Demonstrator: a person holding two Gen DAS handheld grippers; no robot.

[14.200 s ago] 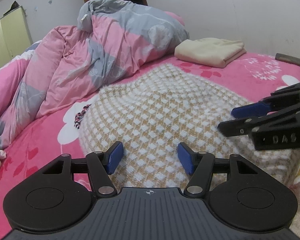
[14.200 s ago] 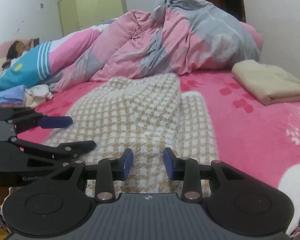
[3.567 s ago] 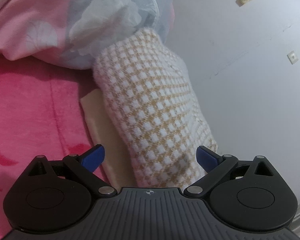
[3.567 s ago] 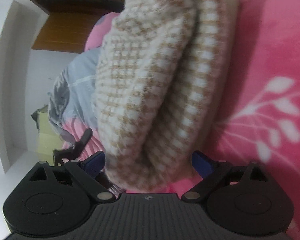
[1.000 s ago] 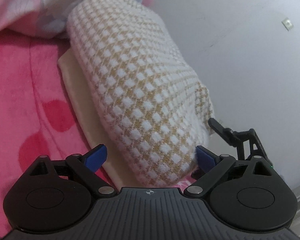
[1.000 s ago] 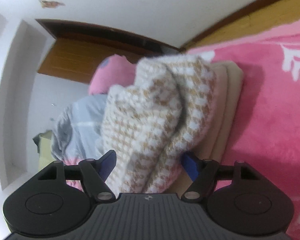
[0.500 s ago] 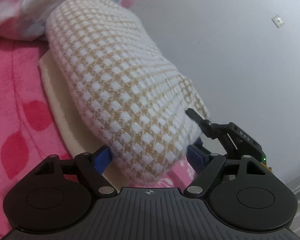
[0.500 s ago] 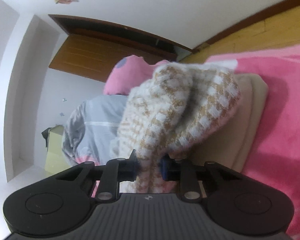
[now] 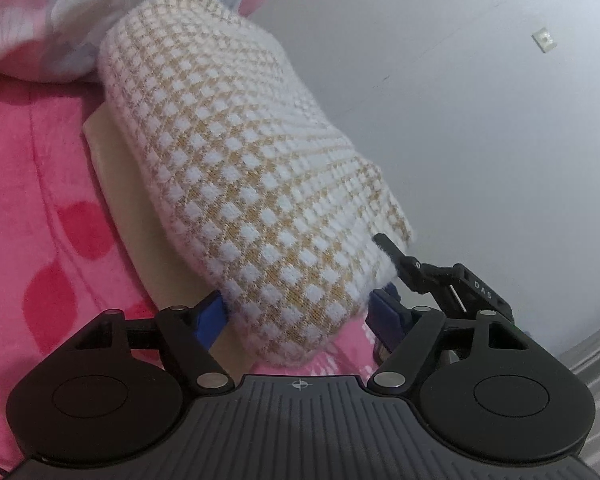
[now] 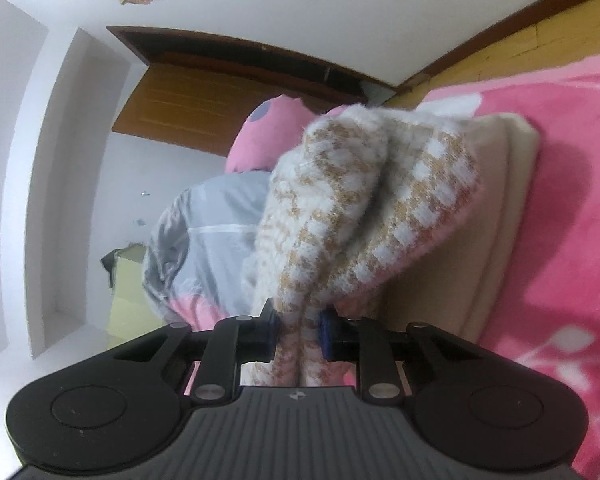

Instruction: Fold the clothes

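A folded white-and-tan checked sweater [image 9: 240,152] lies on a folded cream garment [image 9: 116,168] on the pink bed. My left gripper [image 9: 296,312] straddles the sweater's near end; its jaws are closing, and both blue pads touch the knit. In the right wrist view, my right gripper [image 10: 298,328] is shut on a pinched fold of the sweater [image 10: 340,200], which bulges above the pads beside the cream garment [image 10: 492,200]. The right gripper [image 9: 420,276] also shows at the sweater's right corner in the left wrist view.
The pink floral blanket [image 9: 40,200] covers the bed. A pink and grey duvet [image 9: 20,20] is heaped behind the sweater. A white wall [image 9: 460,80] runs close along the sweater's right side. A wooden door [image 10: 188,100] stands beyond the duvet [image 10: 196,240].
Both grippers went from wide open around the sweater to closed on it, the right one narrowing sharply onto a fold. The sweater's held end has risen slightly.
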